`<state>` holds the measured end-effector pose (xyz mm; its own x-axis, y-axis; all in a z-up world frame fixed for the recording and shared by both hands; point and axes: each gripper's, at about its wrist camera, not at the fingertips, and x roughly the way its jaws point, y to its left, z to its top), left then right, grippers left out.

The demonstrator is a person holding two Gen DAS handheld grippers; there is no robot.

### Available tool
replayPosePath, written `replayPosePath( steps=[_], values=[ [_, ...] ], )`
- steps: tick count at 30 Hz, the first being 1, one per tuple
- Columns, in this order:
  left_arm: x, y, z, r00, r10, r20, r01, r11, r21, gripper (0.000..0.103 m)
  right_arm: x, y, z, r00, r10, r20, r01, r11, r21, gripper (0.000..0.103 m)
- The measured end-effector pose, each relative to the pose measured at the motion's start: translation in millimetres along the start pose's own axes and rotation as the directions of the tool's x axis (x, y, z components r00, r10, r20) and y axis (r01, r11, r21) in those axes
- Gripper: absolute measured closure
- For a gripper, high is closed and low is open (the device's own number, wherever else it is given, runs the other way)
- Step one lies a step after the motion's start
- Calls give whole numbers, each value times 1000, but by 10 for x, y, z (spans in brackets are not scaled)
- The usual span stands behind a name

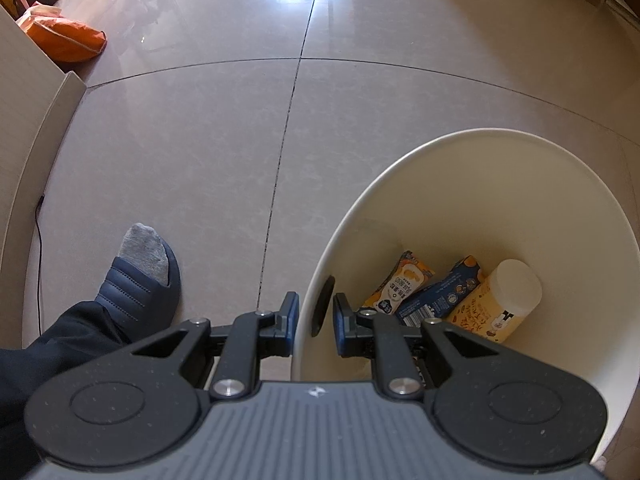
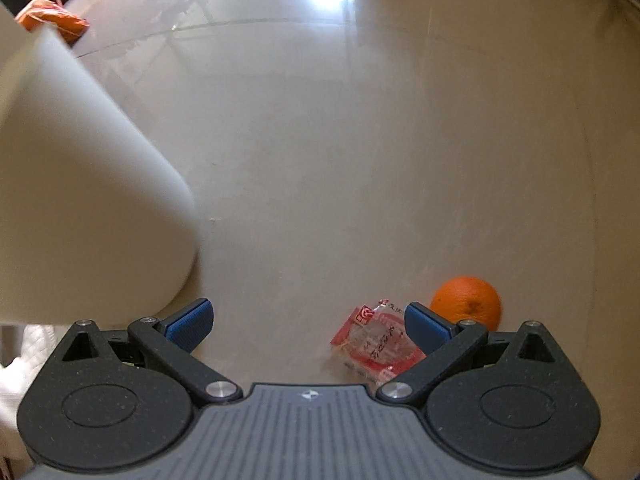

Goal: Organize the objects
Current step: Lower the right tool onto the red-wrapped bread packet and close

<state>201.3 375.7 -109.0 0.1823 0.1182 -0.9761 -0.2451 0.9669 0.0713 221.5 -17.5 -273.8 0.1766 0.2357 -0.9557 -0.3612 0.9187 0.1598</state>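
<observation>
Right view is smeared with motion blur; the print on the red-and-clear snack packet (image 2: 374, 346) is not legible, and its near right corner is hidden behind my right gripper's (image 2: 308, 326) linkage. The orange (image 2: 468, 302) lies on the floor just beyond the right finger, partly cut off by it. My right jaws stand wide, nothing between the pads; the packet lies on the tile below the gap, toward the right finger.

Left gripper (image 1: 316, 316): jaws narrow, clamped on the near wall of the cream bin (image 1: 500, 140), one finger outside, one inside beside a dark handle slot. Inside the bin: a yellow pouch (image 1: 400, 282), a dark blue carton (image 1: 444, 292), a white-capped bottle (image 1: 500, 300); their labels are too small to read, their lower ends hidden by my gripper.

Around: my slippered foot (image 1: 140, 272) to the left, an orange bag (image 1: 66, 40) far left, the bin's blurred wall filling the left of the right view.
</observation>
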Motion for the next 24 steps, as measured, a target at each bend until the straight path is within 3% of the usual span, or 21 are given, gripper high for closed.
replayPosePath(
  steps=[5, 12, 24],
  values=[
    [2, 21, 1, 1000, -4, -3, 4, 1000, -5, 87, 508, -249, 27, 998, -31, -54, 33, 998, 45, 0],
    [-10, 15, -16, 1000, 1, -2, -1, 1000, 8, 87, 992, -519, -62, 996, 0, -92, 15, 986, 165, 0],
    [-8, 1, -22, 1000, -7, -4, 7, 1000, 7, 87, 1079, -425, -413, 975, 62, -212, -31, 989, 147, 0]
  ],
)
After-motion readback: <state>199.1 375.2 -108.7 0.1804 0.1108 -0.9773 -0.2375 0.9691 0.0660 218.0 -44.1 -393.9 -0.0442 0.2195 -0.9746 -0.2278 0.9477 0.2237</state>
